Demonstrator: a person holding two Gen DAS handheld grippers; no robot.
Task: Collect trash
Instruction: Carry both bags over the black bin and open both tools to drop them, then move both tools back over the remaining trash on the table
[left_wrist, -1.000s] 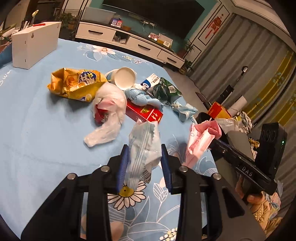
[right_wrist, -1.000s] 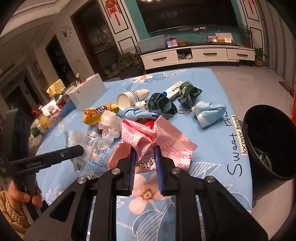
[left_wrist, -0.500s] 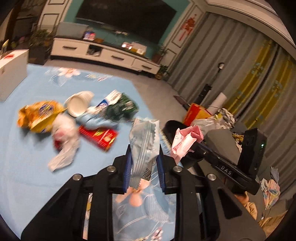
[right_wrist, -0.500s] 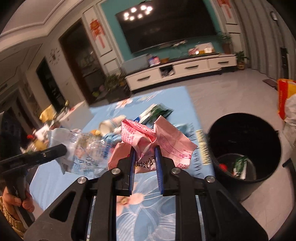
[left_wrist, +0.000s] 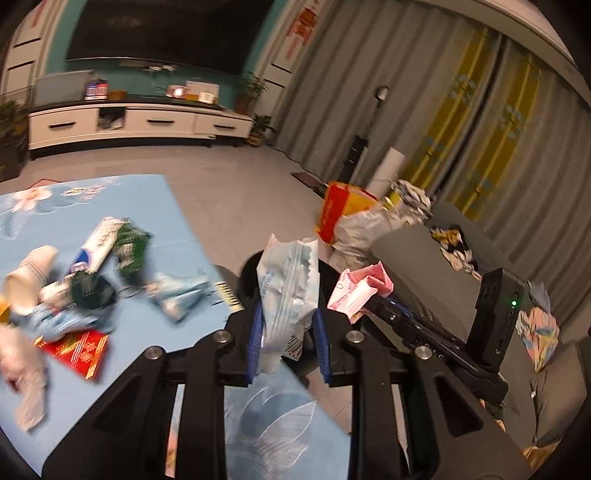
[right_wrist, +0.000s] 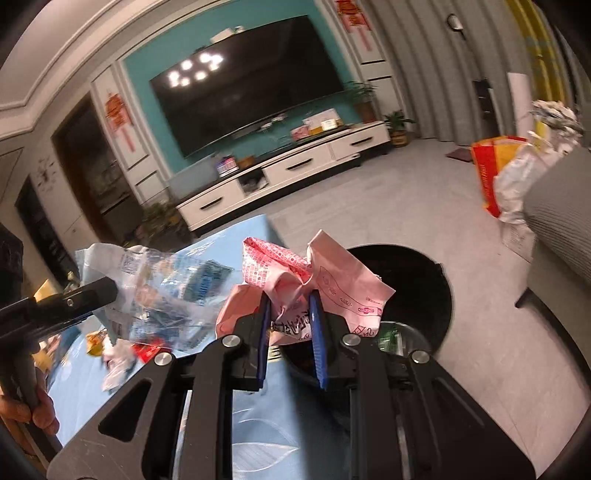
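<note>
Both tongs are clamped on light, limp, crinkly wrappers pinched at their bunched lower ends, left gripper (left_wrist: 286, 341) on the pale-blue wrapper (left_wrist: 288, 284), right gripper (right_wrist: 289, 332) on the pink wrapper (right_wrist: 314, 280), with the black bin (right_wrist: 424, 280) just ahead.

Each claw is matte black plastic with triangular cut-outs in its arms, round silver screws at the joints and blue pads lining the fingers: left claw (left_wrist: 286, 343), right claw (right_wrist: 289, 332). The right claw's body carries a small green light.
</note>
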